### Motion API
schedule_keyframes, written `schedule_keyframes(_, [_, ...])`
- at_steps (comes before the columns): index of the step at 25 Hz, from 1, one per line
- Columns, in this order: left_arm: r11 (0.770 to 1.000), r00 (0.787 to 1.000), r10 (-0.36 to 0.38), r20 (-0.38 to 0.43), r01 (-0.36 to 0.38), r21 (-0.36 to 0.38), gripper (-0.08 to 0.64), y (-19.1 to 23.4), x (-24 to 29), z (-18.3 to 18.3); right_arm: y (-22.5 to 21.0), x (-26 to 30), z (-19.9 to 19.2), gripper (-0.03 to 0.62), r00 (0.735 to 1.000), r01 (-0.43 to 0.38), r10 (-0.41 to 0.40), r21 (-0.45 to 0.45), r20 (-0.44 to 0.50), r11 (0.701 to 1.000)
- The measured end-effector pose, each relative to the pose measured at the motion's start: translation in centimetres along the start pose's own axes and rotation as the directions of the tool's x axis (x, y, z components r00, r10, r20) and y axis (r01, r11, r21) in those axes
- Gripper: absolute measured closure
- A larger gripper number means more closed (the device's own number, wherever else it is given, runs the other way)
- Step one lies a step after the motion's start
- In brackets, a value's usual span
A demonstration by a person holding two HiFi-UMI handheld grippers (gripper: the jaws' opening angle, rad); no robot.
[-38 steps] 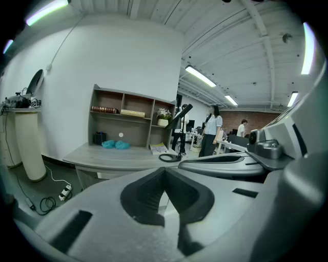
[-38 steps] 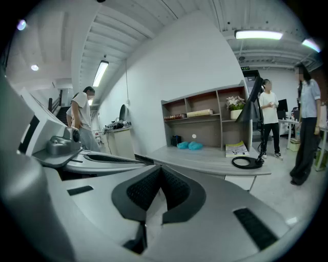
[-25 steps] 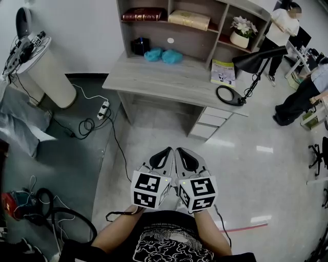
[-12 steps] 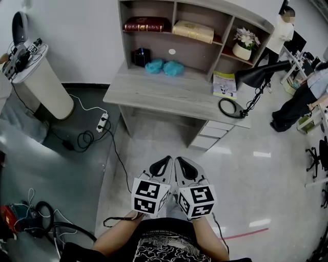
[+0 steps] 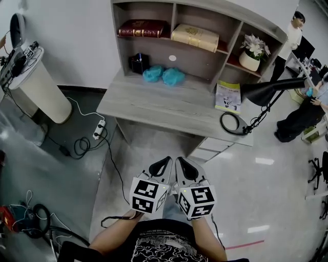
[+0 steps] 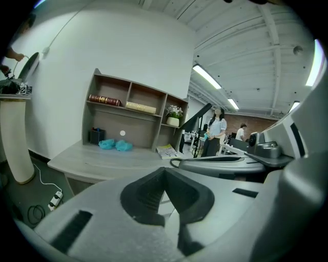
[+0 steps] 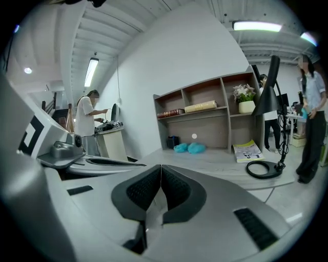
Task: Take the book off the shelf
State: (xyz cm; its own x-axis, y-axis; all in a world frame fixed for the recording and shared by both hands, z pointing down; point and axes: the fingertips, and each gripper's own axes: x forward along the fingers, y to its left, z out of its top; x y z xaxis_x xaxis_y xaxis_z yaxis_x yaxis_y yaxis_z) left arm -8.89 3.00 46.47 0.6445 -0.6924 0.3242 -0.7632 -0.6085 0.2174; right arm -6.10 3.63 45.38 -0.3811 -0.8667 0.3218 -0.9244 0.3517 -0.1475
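Observation:
Two books lie flat on the top shelf of the desk hutch: a dark red book in the left compartment and a tan book in the middle one. Both also show far off in the gripper views, as the red book and the tan book. My left gripper and right gripper are held side by side over the floor, well short of the desk. Both are shut with nothing between their jaws.
On the desk lie two teal bundles, a black box, a booklet and a black lamp. A potted plant fills the right compartment. A white cylinder and floor cables are left; people stand right.
The view has drawn closer to the desk and tipped up, so the shelves show more fully. Both grippers stay shut, side by side in the same place in the view.

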Motion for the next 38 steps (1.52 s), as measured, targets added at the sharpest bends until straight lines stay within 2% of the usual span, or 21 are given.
schedule_keyframes(9, [0.999, 1.000, 0.027, -0.016, -0.027, -0.024, 0.555, 0.8, 11.5, 5.3, -10.0, 6.2, 4.8, 0.577, 0.999, -0.040, 0.040, 0.005, -0.008, 0.999])
schedule_keyframes(15, [0.996, 0.999, 0.043, -0.017, -0.044, -0.076, 0.555, 1.7, 17.7, 7.8, -14.9, 9.6, 7.2, 0.577, 0.997, -0.079, 0.079, 0.001, -0.010, 0.997])
schedule_keyframes(20, [0.989, 0.999, 0.040, -0.008, -0.040, -0.145, 0.555, 1.9, 20.5, 9.5, -17.7, 11.3, 8.9, 0.577, 0.995, -0.099, 0.099, 0.013, 0.003, 0.995])
schedule_keyframes(27, [0.963, 1.000, 0.003, 0.030, 0.005, -0.270, 0.555, 2.7, 23.1, 11.9, -19.4, 12.9, 11.4, 0.576, 0.992, -0.117, 0.117, 0.010, 0.041, 0.993])
schedule_keyframes(32, [0.948, 0.997, -0.022, 0.074, 0.045, -0.315, 0.555, 4.0, 25.1, 14.2, -20.5, 14.5, 13.1, 0.577, 0.992, -0.110, 0.110, -0.004, 0.064, 0.994])
schedule_keyframes(34, [0.931, 0.994, -0.048, 0.099, 0.081, -0.355, 0.555, 4.6, 25.9, 15.1, -20.9, 15.3, 13.8, 0.576, 0.992, -0.104, 0.104, -0.008, 0.071, 0.995])
schedule_keyframes(35, [0.913, 0.990, -0.066, 0.122, 0.109, -0.393, 0.555, 4.9, 26.3, 15.7, -21.1, 15.7, 14.1, 0.577, 0.992, -0.100, 0.100, -0.010, 0.074, 0.995])
schedule_keyframes(38, [0.826, 0.968, -0.112, 0.227, 0.217, -0.521, 0.555, 6.3, 27.4, 18.0, -22.0, 17.0, 15.1, 0.577, 0.993, -0.083, 0.084, -0.006, 0.087, 0.996])
